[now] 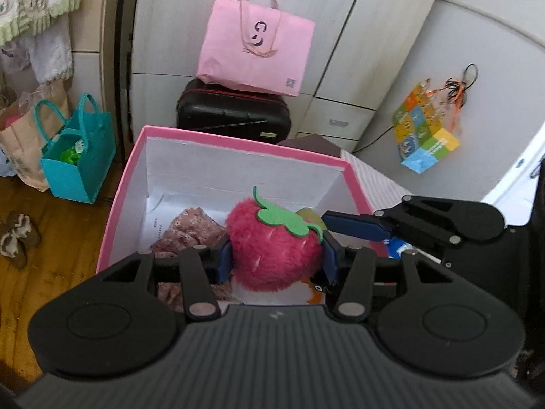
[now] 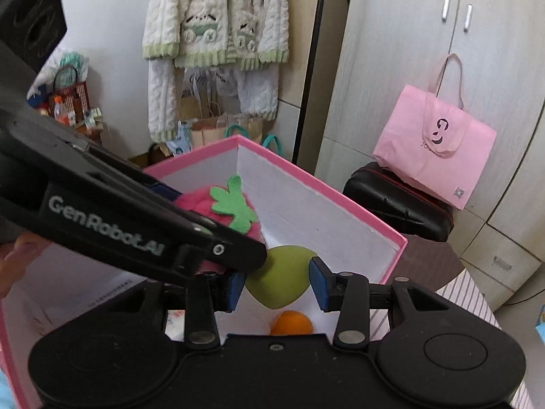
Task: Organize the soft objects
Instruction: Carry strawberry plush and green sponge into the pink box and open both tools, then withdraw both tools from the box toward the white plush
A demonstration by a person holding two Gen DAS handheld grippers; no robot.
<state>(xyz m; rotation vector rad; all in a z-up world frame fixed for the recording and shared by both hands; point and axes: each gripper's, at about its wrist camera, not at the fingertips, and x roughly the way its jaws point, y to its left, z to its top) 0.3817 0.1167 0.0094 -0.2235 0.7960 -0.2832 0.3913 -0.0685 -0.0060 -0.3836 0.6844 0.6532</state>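
Left gripper [image 1: 276, 260] jaws clamp plush strawberry [image 1: 274, 243] over pink box [image 1: 238, 145].

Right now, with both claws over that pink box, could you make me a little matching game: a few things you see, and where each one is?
Things:
1. plush strawberry
2. green soft toy
3. orange ball
4. pink bag

Places:
A. on the black case
B. lying on the floor of the pink box
C. between the fingers of the left gripper
D. between the fingers of the right gripper

Pairs: 1-C, 2-D, 3-B, 4-A
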